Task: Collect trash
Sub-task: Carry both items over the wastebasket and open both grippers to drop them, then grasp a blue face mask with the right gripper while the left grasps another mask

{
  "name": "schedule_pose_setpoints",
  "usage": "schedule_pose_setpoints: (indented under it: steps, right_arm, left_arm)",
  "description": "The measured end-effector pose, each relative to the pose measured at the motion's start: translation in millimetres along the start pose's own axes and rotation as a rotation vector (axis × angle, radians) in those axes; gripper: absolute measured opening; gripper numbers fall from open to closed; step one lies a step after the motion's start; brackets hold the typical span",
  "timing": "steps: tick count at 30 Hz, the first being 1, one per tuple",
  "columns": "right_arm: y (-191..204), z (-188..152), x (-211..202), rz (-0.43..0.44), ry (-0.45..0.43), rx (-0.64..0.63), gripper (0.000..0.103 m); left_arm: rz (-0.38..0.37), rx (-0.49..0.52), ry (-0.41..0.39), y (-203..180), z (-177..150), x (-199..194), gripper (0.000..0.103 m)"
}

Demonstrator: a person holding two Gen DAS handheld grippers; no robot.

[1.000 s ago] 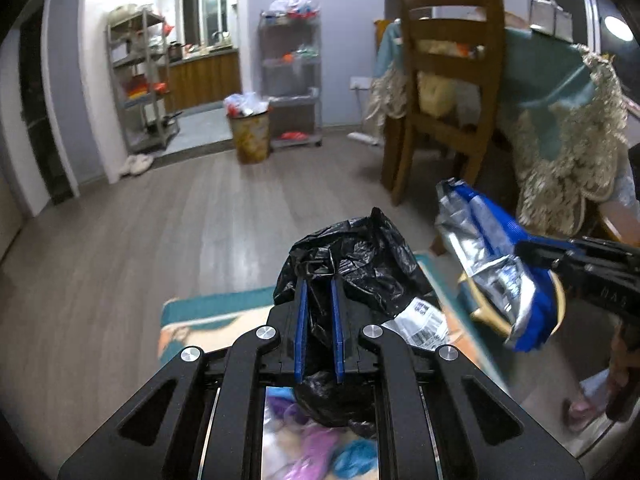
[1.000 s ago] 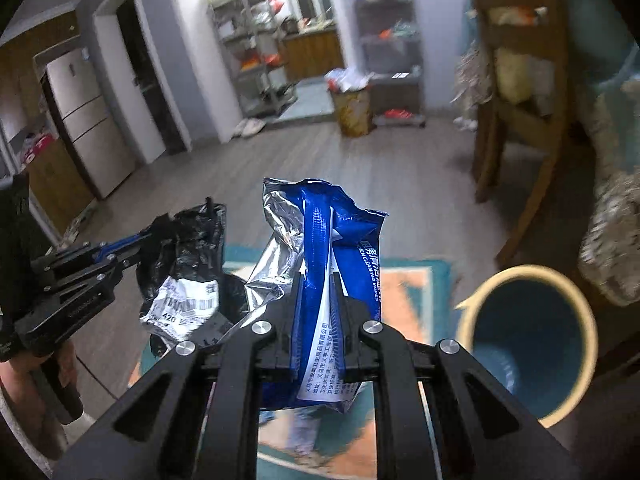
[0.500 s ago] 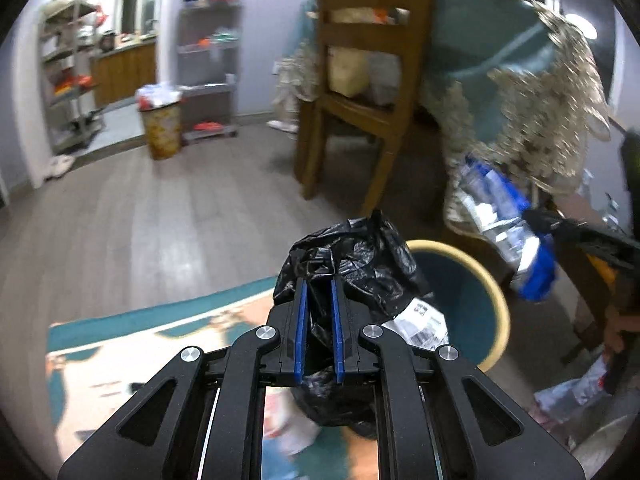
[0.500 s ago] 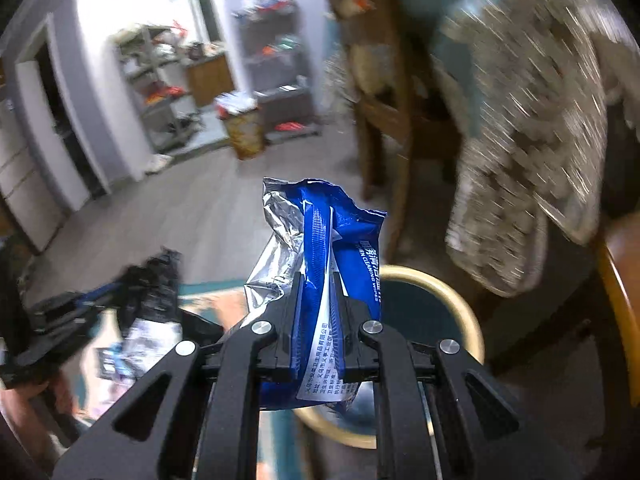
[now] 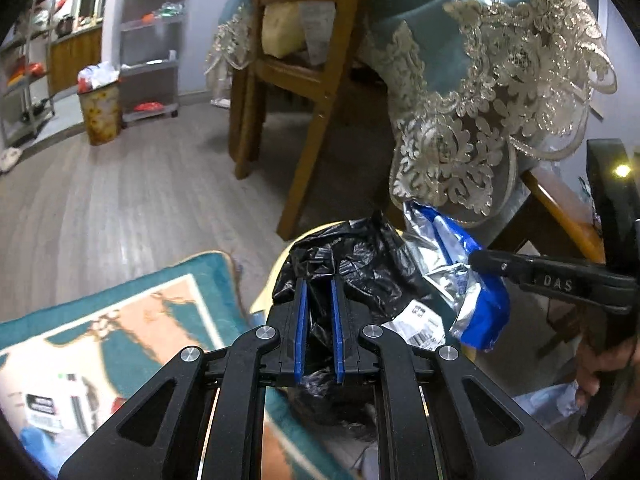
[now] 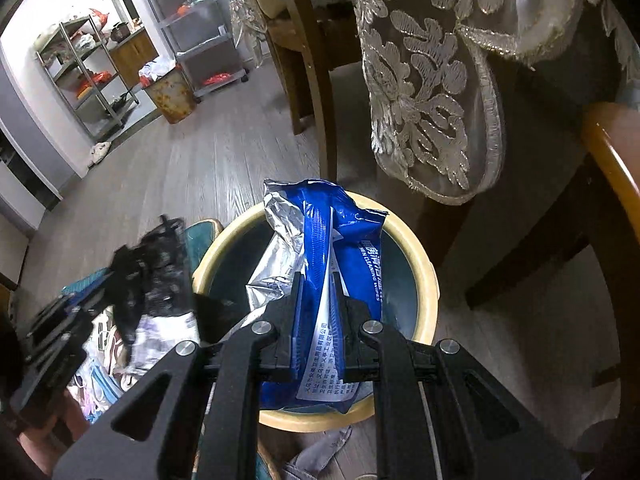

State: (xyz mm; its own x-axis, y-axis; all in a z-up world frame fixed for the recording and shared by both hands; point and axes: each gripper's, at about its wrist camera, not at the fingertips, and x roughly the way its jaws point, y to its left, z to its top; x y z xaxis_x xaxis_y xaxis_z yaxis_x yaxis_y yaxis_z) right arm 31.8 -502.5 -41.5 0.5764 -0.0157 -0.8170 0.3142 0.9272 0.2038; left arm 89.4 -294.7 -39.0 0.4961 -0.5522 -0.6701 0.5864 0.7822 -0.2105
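Note:
My left gripper is shut on a crumpled black plastic bag with a white label, held above the near rim of a round bin. My right gripper is shut on a blue and silver foil wrapper and holds it over the bin's open mouth, whose cream rim rings a dark teal inside. The wrapper and the right gripper show at the right of the left wrist view. The black bag shows blurred at the left of the right wrist view.
A wooden chair and a table with a lace-edged teal cloth stand just behind the bin. A teal and orange rug with loose litter lies at the left. A full bin and metal shelves stand far back.
Both grippers have moved right and forward toward the bin. The wrapper now hangs over the bin's mouth and the black bag is at its rim.

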Motion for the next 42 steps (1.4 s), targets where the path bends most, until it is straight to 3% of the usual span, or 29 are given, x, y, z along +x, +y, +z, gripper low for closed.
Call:
schedule_pose_setpoints:
  steps: [3, 5, 7, 9, 13, 17, 20, 30, 36, 42]
  right_arm:
    - [-1, 0, -2, -0.007, -0.023, 0.008, 0.014]
    - [-1, -1, -2, -0.006, -0.034, 0.010, 0.021]
    - [-1, 0, -3, -0.017, -0.040, 0.005, 0.025]
    - [-2, 1, -5, -0.017, -0.046, 0.005, 0.033]
    - [1, 4, -6, -0.013, -0.051, 0.000, 0.044]
    - [10, 8, -7, -0.005, -0.064, -0.019, 0.064]
    - [18, 11, -9, 0.015, -0.074, -0.031, 0.076]
    - [39, 13, -6, 0.070, -0.068, -0.040, 0.094]
    - [57, 14, -3, 0.099, -0.065, -0.065, 0.097]
    - [81, 15, 1, 0.132, -0.063, -0.092, 0.097]
  left_arm:
    - [-0.019, -0.012, -0.006, -4, -1, 9, 0.012]
    - [-0.022, -0.016, -0.011, -5, 1, 13, 0.020]
    - [-0.009, -0.026, -0.016, -3, 1, 14, 0.045]
    - [-0.007, -0.039, -0.032, 1, 1, 11, 0.057]
    - [0.015, -0.035, -0.042, 6, 3, 5, 0.065]
    - [0.040, -0.028, -0.042, 9, 3, 1, 0.075]
    - [0.061, -0.015, -0.052, 12, 3, -7, 0.079]
    - [0.135, 0.048, -0.016, 23, -4, -30, 0.088]
    - [0.179, 0.048, -0.015, 41, -8, -60, 0.088]
    - [0.233, 0.040, -0.046, 69, -9, -116, 0.089]
